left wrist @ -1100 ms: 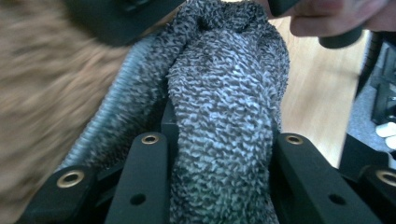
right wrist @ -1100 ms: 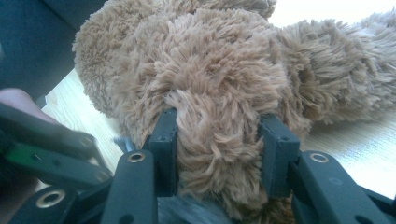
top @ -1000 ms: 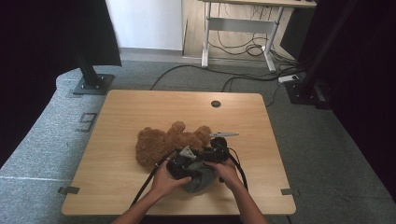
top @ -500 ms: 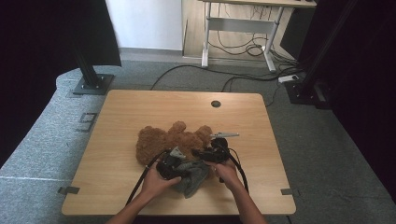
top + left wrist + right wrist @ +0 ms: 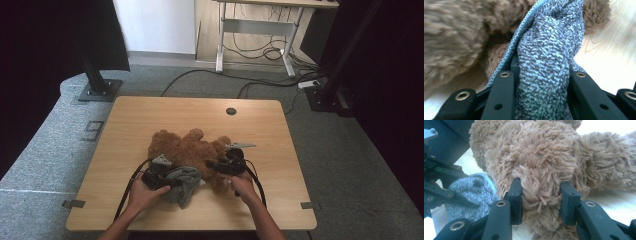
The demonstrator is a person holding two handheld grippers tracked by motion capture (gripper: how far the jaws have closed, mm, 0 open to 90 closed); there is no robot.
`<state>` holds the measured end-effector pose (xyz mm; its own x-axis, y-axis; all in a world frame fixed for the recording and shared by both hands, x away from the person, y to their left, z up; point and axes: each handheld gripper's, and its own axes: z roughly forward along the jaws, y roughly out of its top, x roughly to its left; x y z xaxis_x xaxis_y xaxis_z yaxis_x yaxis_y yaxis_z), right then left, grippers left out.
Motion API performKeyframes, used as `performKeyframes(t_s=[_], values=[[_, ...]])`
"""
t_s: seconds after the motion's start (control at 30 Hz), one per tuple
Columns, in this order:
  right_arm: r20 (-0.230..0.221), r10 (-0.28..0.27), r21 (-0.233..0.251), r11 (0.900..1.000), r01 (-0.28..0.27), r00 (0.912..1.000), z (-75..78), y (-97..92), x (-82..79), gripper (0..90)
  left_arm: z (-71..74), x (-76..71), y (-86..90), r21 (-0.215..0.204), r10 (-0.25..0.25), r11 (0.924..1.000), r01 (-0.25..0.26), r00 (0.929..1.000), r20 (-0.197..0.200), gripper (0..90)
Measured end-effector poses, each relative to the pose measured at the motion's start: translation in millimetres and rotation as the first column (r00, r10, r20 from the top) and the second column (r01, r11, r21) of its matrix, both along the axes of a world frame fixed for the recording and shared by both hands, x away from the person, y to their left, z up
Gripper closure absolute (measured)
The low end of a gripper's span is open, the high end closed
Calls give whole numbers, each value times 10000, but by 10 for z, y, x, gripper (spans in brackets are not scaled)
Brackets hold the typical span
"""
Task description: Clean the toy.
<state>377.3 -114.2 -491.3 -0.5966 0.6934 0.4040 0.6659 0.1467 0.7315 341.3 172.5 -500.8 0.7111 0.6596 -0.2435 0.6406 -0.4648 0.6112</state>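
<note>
Garment (image 5: 182, 181), a grey knit piece, is clamped in the left gripper (image 5: 167, 176), which has drawn it leftward off the teddy bear (image 5: 190, 150). Right gripper (image 5: 215, 165) jaws have just been closing, pinching a plush limb to anchor the bear for undressing.

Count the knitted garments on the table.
1: a grey knitted garment bunched at the teddy bear's near side, clamped in the left gripper. Another could be hidden under the bear.
</note>
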Motion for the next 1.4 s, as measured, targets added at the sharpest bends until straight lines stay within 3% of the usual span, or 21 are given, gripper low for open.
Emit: performKeyframes(t_s=[0.37, 0.43, 0.57, 0.7, 0.77, 0.87, 0.97, 1.03, 1.13, 1.27, 1.4], values=[[291, 414, -217, 9989, -407, 9987, 27, 67, -157, 622, -19, 19, 87, -163, 123, 9998, -124, 9999, -56, 674], [482, 457, -262, 9987, -444, 9978, 49, 52, -151, 575, -22, 18, 91, -165, 107, 9998, -108, 9999, -65, 674], [1176, 206, -571, 9983, -139, 9928, 207, 10, -82, 397, -26, 21, 94, -156, 69, 9999, -71, 9999, -93, 672], [1497, 206, -961, 9954, -61, 9885, 387, 51, 166, 323, -27, 31, 101, -200, 74, 9998, -77, 9998, -157, 673], [1283, 405, -992, 9947, -278, 9909, 430, 96, 326, 321, -29, 40, 108, -231, 67, 9997, -71, 9998, -178, 673], [456, 1013, -937, 9909, -967, 9938, 368, 191, 556, 322, -30, 45, 113, -263, 128, 9996, -132, 9998, -174, 673], [-209, 1612, -994, 9817, -1624, 9867, 252, 264, 622, 333, -31, 61, 130, -149, 248, 9996, -249, 9997, -75, 673], [-419, 1856, -840, 9785, -1886, 9817, 195, 267, 592, 400, -35, 77, 152, -175, 377, 9991, -378, 9993, -72, 674], [-339, 1810, -901, 9789, -1833, 9829, 203, 213, 483, 503, -37, 107, 177, -145, 625, 9979, -625, 9980, -2, 674], [-216, 1659, -865, 9821, -1671, 9859, 206, 127, 300, 534, -33, 165, 161, -83, 806, 9967, -806, 9967, 25, 675], [-218, 1306, -511, 9900, -1315, 9912, 169, 42, 108, 547, -12, 301, 110, 67, 869, 9962, -869, 9962, 18, 675]])
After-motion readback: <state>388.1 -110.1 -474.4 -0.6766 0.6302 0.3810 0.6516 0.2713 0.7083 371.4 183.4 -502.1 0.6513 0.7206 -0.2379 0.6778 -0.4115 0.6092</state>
